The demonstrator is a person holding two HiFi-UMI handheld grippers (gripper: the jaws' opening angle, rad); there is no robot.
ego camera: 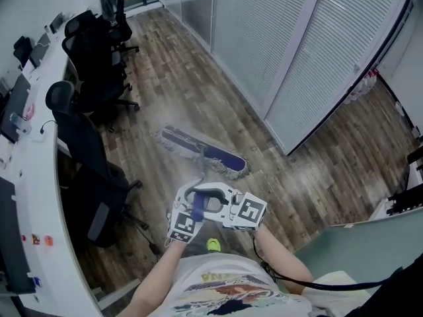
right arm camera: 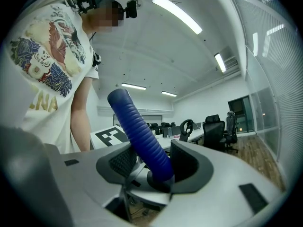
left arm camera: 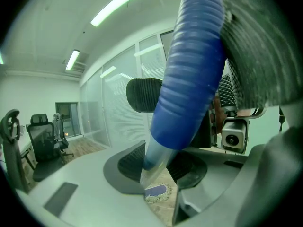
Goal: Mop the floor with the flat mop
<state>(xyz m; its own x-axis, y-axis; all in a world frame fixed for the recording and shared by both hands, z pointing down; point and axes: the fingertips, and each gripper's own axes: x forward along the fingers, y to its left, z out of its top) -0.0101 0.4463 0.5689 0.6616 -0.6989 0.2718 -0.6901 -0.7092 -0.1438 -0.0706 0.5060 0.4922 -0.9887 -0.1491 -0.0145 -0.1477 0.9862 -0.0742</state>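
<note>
Right now the flat mop (ego camera: 203,152) lies with its blue, fringe-edged head flat on the wood floor (ego camera: 198,91), out in the open aisle just ahead of the person, its long side running diagonally across the boards. Its pole rises from the middle of the head back toward the person and ends in a ribbed blue grip (ego camera: 197,208), which both grippers hold. The left gripper (left arm camera: 158,167) has its jaws clamped on the lower end of that grip, where the blue sleeve meets the paler pole, and the mop head shows on the floor far below between them. The right gripper (right arm camera: 150,167) has its jaws closed on the blue grip further up, with the rounded end of the grip sticking out past them toward the person's shirt. A paler, hazy patch of floor lies around and beyond the head; whether that is wet or glare I cannot tell. Judging from this, mopping is under way, with the head down and both grips set. Most of the visible floor seems left to cover, including the stretch toward the glass partition (ego camera: 277,45), the far end of the aisle, and the strip beside the office chairs (ego camera: 99,58) at the long white surface (ego camera: 39,150).
</note>
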